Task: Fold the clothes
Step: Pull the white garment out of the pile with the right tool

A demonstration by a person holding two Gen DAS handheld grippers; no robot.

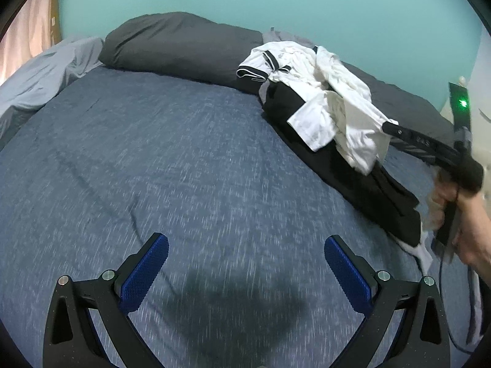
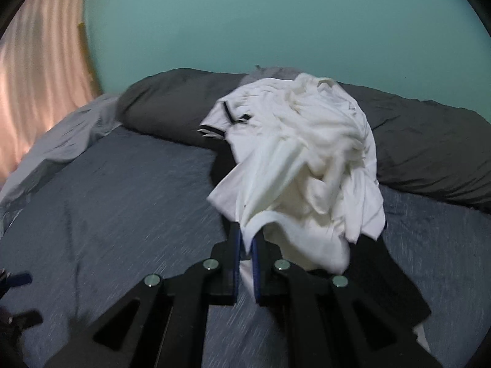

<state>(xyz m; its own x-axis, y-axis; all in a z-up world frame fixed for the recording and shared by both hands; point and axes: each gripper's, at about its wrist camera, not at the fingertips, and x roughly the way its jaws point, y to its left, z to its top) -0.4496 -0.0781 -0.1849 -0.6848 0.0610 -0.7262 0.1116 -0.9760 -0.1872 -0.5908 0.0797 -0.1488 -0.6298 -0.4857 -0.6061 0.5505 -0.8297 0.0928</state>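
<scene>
At the far left we see a pale curtain (image 2: 36, 92) with soft vertical folds, and beside it a rumpled light grey sheet (image 1: 46, 73) bunched at the bed's edge; next to that a long charcoal pillow (image 1: 178, 46) lies plump against the teal wall (image 1: 276, 0), out of the working area. The bed (image 1: 153, 168) carries a blue-grey heathered cover, flat and matte, and we judge its bare near-left stretch to be the space kept free for folding. Our left gripper (image 1: 245, 273) hangs over that stretch with its jaws spread wide and nothing between the ribbed blue pads (image 1: 144, 276); we read it as waiting to take a second corner. To the right, the clothes sit in a heap in front of the pillow: a white shirt (image 2: 300, 159), thin and crumpled, with dark trim on collar and sleeve, lies over a black garment (image 1: 368, 184) that spreads flat beneath it toward the near side. Our right gripper (image 2: 245, 245) has its jaws closed on the near hem of the white shirt; the cloth fans out from the pinch in tight pleats, so we judge it is being drawn off the pile; at the right edge a hand (image 1: 460, 214) holds that tool.
</scene>
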